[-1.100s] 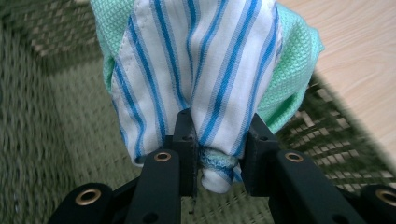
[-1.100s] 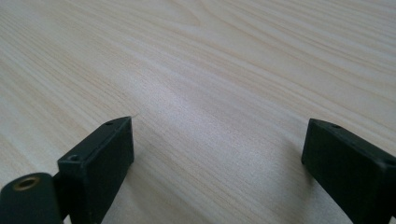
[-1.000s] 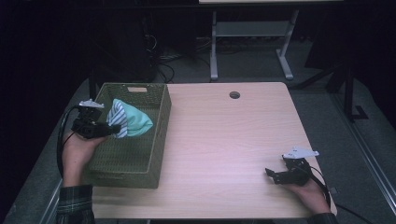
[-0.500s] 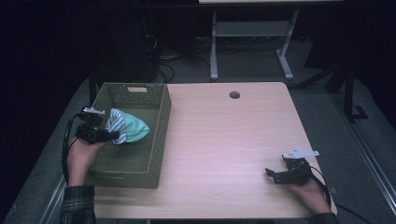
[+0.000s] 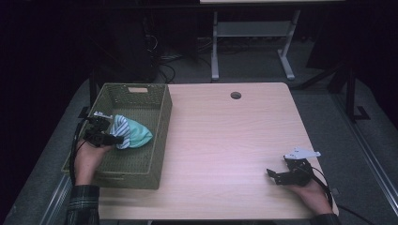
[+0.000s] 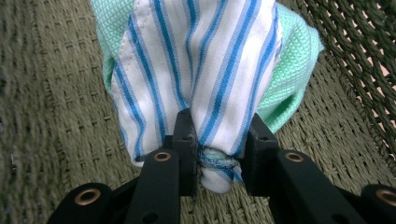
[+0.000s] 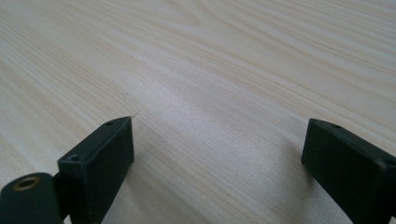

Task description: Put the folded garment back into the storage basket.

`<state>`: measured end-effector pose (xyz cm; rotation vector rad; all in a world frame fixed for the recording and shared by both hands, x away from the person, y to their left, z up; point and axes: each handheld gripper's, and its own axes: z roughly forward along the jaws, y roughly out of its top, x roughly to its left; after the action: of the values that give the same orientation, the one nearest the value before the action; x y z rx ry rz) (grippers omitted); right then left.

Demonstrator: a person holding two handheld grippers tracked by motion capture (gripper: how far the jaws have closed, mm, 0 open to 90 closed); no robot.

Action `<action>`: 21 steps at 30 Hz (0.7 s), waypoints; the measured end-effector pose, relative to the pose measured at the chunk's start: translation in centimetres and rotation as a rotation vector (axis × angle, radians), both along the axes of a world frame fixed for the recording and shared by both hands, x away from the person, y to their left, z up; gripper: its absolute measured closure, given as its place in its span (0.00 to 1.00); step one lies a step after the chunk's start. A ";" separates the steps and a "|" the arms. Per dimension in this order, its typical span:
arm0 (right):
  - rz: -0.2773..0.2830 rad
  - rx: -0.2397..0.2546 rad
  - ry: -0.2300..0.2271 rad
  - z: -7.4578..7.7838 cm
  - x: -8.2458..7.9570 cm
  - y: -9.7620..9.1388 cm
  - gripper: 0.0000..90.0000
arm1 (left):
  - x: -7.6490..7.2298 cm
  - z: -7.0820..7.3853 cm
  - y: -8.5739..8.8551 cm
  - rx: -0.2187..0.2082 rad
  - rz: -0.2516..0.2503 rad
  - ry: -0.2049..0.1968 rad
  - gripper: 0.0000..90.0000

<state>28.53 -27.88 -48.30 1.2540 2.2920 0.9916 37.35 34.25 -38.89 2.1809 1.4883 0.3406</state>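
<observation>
Dark room surrounds pale wood table (image 5: 225,140) bearing woven basket (image 5: 136,96).

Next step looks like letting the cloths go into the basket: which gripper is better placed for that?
Left. The left gripper is shut on the striped and green cloths inside the basket. The right gripper rests open on the table, far off.

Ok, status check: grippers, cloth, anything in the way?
Left gripper shut on striped-and-green cloth, inside the woven basket. Right gripper open, empty, low over bare table. Nothing in the way.
</observation>
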 end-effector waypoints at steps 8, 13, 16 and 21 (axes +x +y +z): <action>0.000 0.000 0.000 0.0 0.0 0.0 0.10 | 0.4 -1.3 -0.3 0.009 -0.005 0.063 0.77; -0.001 0.000 0.000 0.0 0.0 0.0 0.10 | 0.6 -1.6 -0.3 0.007 0.000 0.088 0.77; -0.001 0.000 0.000 0.0 0.0 0.0 0.10 | 0.6 -1.8 -0.3 0.007 0.001 0.109 0.76; -0.001 0.000 -0.001 0.0 0.0 0.0 0.10 | 0.7 -2.0 -0.2 0.007 0.004 0.126 0.72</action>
<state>28.52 -27.87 -48.30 1.2540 2.2911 0.9913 38.10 34.03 -40.91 2.2412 1.5602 0.2132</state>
